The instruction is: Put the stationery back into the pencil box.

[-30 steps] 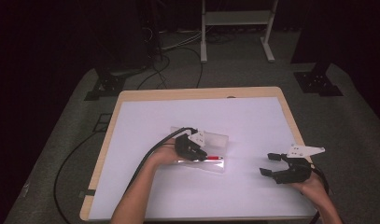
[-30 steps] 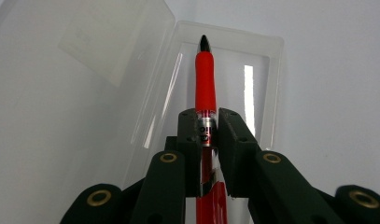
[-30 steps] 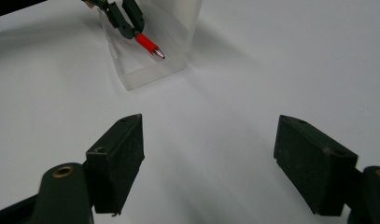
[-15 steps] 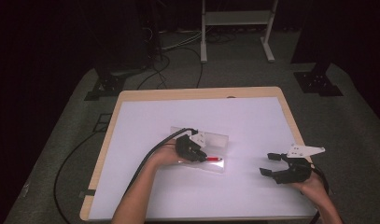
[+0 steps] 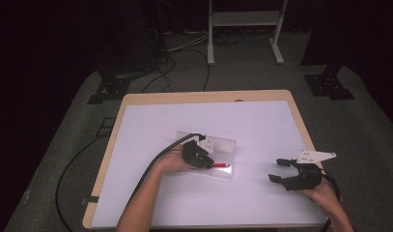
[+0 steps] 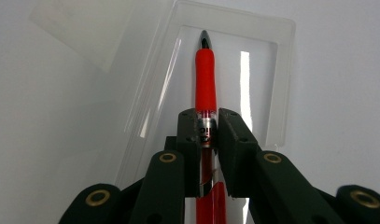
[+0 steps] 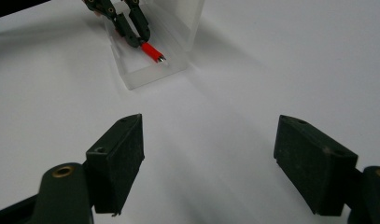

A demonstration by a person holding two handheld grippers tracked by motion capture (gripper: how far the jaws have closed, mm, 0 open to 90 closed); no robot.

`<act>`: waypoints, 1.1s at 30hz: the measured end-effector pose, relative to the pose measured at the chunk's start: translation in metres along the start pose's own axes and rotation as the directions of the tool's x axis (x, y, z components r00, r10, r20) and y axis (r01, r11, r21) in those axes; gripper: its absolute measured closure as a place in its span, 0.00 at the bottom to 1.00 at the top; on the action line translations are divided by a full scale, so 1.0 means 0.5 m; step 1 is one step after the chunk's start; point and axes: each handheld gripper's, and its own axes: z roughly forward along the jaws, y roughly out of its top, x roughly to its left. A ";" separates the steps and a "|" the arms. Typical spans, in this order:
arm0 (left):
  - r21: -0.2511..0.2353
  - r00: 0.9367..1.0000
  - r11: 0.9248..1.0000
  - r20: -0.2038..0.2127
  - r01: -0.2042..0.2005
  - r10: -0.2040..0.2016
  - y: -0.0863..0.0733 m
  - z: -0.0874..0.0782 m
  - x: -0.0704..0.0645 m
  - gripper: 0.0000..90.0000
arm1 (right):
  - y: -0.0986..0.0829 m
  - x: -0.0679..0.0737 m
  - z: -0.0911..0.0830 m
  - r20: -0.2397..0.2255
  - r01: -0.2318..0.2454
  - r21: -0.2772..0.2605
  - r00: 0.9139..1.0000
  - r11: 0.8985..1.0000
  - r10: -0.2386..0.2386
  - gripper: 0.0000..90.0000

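1. Left gripper (image 5: 209,162) sits over the clear case (image 5: 218,154), clamped on the red pen (image 5: 222,165).
2. Pen tip points right, inside the case.
3. Right gripper (image 5: 277,170) rests well apart near the white table's (image 5: 150,125) right edge, jaws spread.

The red pen's (image 6: 205,81) barrel print is illegible.
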 end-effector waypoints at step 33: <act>-0.086 1.000 0.996 -0.028 0.005 -0.007 -0.006 -0.062 -0.032 0.71 | 0.001 0.002 0.007 0.015 0.003 0.020 1.000 1.000 -0.003 0.25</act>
